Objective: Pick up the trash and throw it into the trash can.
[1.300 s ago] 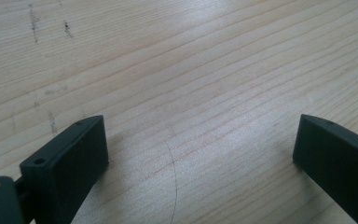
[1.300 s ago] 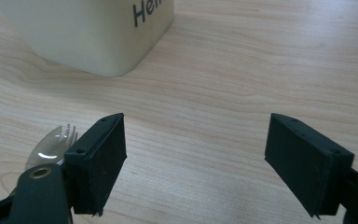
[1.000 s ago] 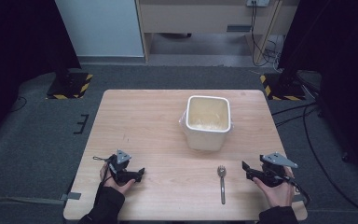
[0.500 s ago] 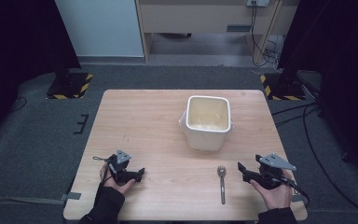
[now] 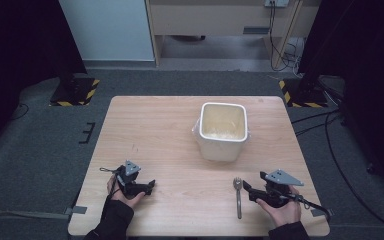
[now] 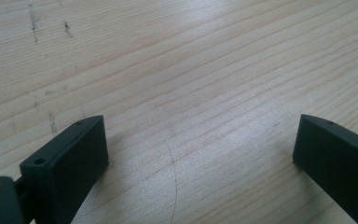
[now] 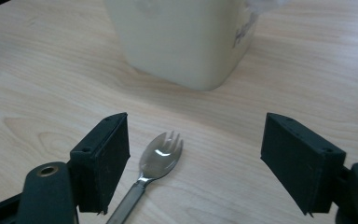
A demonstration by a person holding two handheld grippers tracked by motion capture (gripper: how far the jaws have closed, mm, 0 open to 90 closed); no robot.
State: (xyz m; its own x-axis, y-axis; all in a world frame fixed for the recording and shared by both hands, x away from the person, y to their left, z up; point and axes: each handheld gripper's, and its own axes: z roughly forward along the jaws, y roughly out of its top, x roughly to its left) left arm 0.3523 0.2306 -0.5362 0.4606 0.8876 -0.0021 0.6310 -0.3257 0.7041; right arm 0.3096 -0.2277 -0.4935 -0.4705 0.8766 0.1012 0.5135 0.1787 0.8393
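While the left gripper [image 5: 147, 187] rests spread over bare table [image 5: 155, 130], the right gripper [image 7: 196, 163], its 2 jaws wide apart, frames the spork [image 7: 161, 154] lying near the white tub [image 7: 182, 37]; it should probably straddle the handle squarely before closing.

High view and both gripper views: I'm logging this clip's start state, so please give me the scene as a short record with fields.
surface: light wooden table
container: white square plastic tub, open, upright, pale contents inside
utensil: silver metal spork, lying flat near the front edge, head toward the tub
left tool: jaws open over bare wood, holding nothing
right tool: jaws open, spork head lying between them, not gripped
floor: grey carpet
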